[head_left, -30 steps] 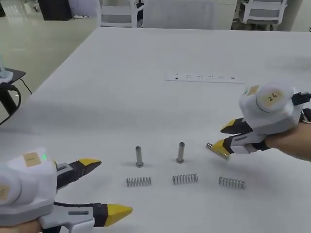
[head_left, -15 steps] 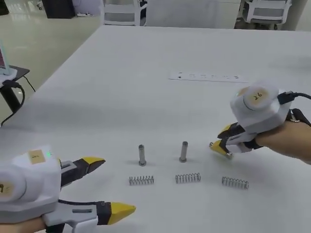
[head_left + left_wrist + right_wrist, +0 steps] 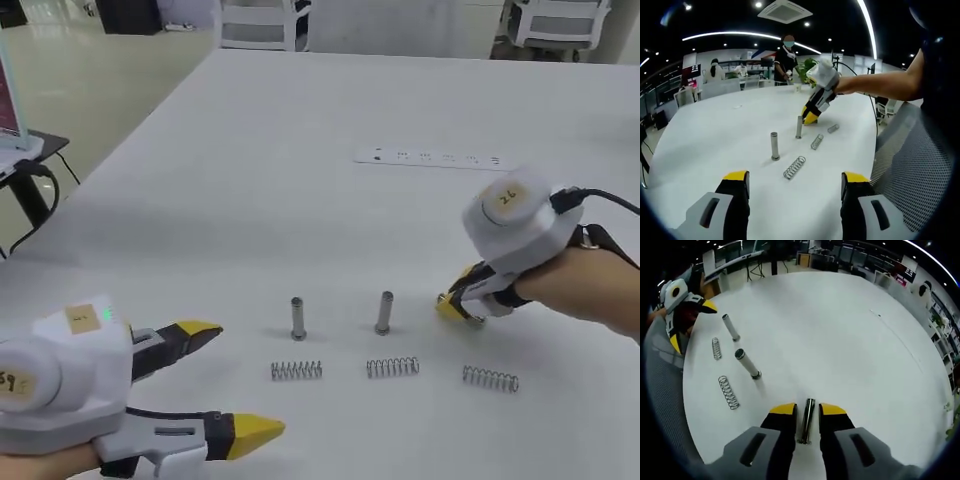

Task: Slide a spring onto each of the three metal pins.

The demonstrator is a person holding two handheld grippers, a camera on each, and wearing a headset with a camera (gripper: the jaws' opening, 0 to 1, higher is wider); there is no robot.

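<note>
Bright, even overhead light, faint soft shadows; both gripper views bow strongly at their edges.

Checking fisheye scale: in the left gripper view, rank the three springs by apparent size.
1. Nearest spring
2. Middle spring
3. Farthest spring
Nearness to the camera explains the order; real sizes may match.

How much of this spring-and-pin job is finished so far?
Nothing is finished: no spring sits on a pin. Two grey metal pins stand upright, and the right gripper holds the third metal pin at the white table. Three coiled wire springs lie loose. The left gripper hangs open, empty.
</note>
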